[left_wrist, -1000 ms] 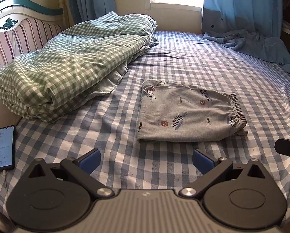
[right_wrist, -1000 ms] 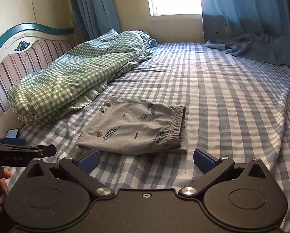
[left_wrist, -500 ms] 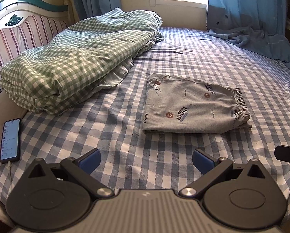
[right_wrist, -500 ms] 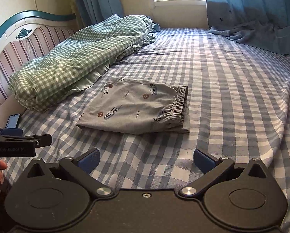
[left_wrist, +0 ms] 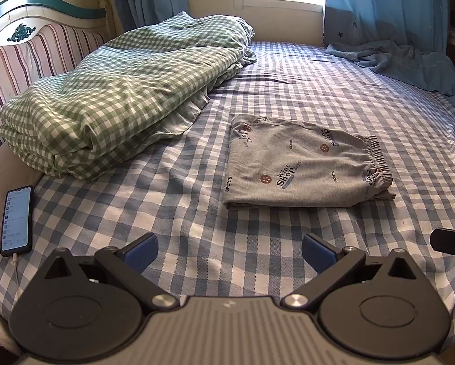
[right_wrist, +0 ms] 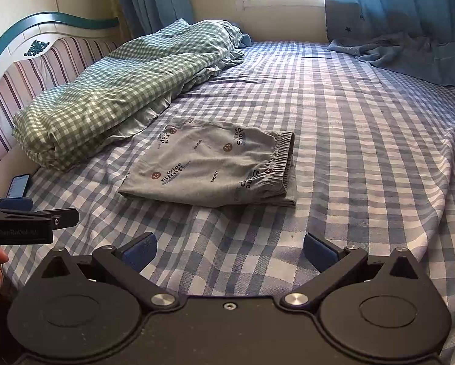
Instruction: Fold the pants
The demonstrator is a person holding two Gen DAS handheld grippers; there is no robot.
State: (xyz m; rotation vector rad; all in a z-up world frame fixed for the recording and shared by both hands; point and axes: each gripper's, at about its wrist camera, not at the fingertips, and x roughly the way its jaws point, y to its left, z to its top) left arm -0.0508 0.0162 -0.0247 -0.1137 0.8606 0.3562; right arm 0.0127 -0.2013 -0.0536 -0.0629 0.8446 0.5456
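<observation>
status: the pants (left_wrist: 303, 167) lie on the bed (left_wrist: 364, 91) as a compact grey rectangle, several layers thick, with the elastic waistband (left_wrist: 378, 164) stacked at the right end and a folded edge at the left. the near edge shows the layers lying roughly flush. in the right wrist view the same bundle (right_wrist: 209, 170) sits flat on the checked sheet, just beside the green checked duvet (right_wrist: 121, 85), possibly touching its frill at the far corner (the contact is hard to resolve).

left claw (left_wrist: 229, 251): released, fingers spread wide, holding nothing, hovering over bare sheet near the pants but apart from them.

right claw (right_wrist: 229, 251): released, fingers spread wide, holding nothing, likewise short of the bundle.

assessment: the folding appears complete or very nearly so. no loose leg or trailing hem is visible. remaining work, if any, is limited to a final smoothing or one further halving of the bundle. a phone (left_wrist: 17, 222) lies on the left edge of the bed, well apart from the work area.
</observation>
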